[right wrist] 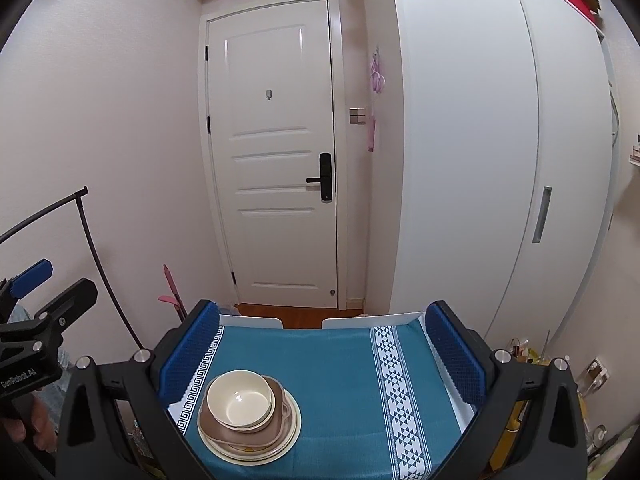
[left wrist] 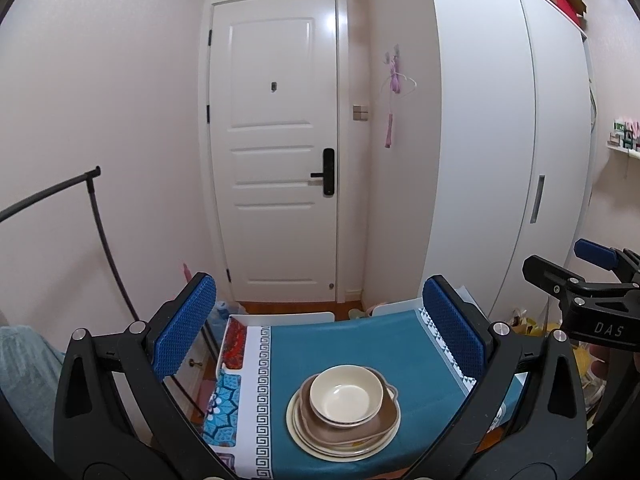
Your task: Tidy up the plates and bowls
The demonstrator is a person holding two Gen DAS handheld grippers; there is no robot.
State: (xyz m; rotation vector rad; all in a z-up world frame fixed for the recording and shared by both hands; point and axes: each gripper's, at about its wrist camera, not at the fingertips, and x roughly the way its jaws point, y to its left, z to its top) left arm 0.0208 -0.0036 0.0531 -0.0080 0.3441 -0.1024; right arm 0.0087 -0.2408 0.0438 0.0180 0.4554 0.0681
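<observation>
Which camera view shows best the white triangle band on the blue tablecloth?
The right wrist view: the triangle band runs uncovered down the tablecloth, right of the stack of dishes. In the left wrist view, only a short piece shows at the far right edge, mostly hidden behind a blue pad.

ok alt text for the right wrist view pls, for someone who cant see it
A cream bowl sits nested on a brown dish and a stack of cream plates on a teal tablecloth, framed by the open right gripper. Beyond the table is a closed white door.
</observation>
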